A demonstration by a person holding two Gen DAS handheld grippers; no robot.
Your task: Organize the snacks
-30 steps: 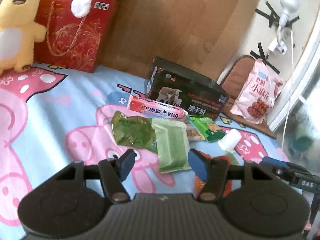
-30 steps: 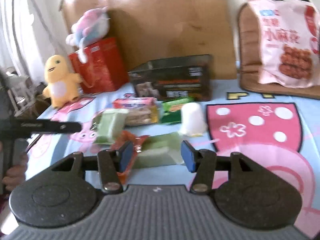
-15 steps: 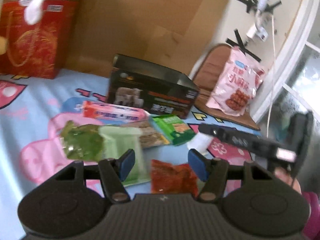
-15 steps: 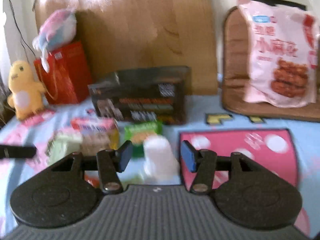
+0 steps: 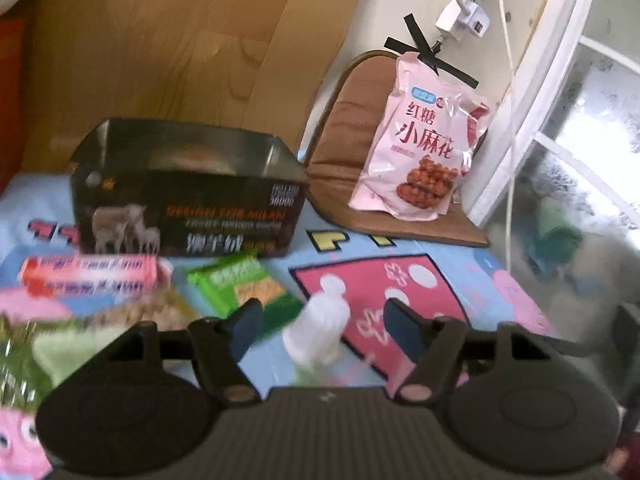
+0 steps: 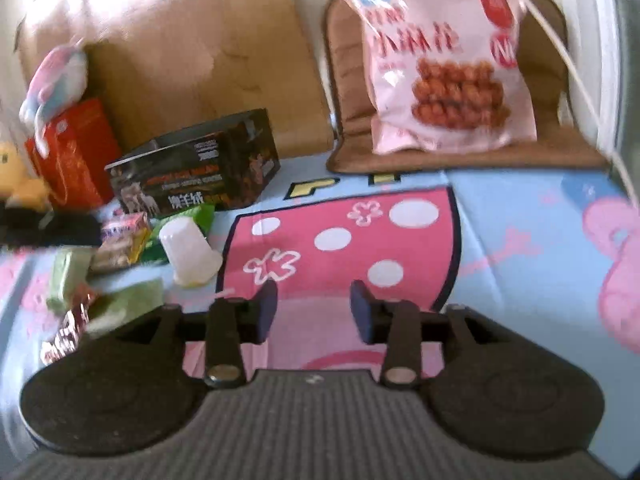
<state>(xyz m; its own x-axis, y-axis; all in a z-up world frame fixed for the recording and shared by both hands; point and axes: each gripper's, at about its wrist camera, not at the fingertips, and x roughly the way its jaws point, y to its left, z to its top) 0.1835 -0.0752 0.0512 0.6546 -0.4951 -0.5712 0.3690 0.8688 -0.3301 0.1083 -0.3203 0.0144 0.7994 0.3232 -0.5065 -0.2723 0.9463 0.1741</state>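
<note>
Left gripper point(image 5: 320, 326) open, jaws just widened; white cup point(image 5: 320, 330) stands upended between them, pads not on it. Right gripper point(image 6: 314, 306) open, empty, over pink patch of bed sheet point(image 6: 520, 208).

We judge cup light, thin-walled, crushable, slick: pinch low across its sides, gently.

Green packet point(image 5: 244, 284) beside box point(image 5: 188, 196): soft, crinkly; take by edge. Pink bag point(image 5: 424, 156) on cushion point(image 5: 344, 140), well apart.

On the cartoon-print bed sheet point(image 6: 500, 216), the open black cardboard box point(image 5: 188, 204) stands behind the green snack packet point(image 5: 244, 284) and white plastic cup point(image 6: 188, 250). Right of it, the pink snack bag point(image 5: 420, 148) leans on a brown cushion point(image 5: 348, 132).
</note>
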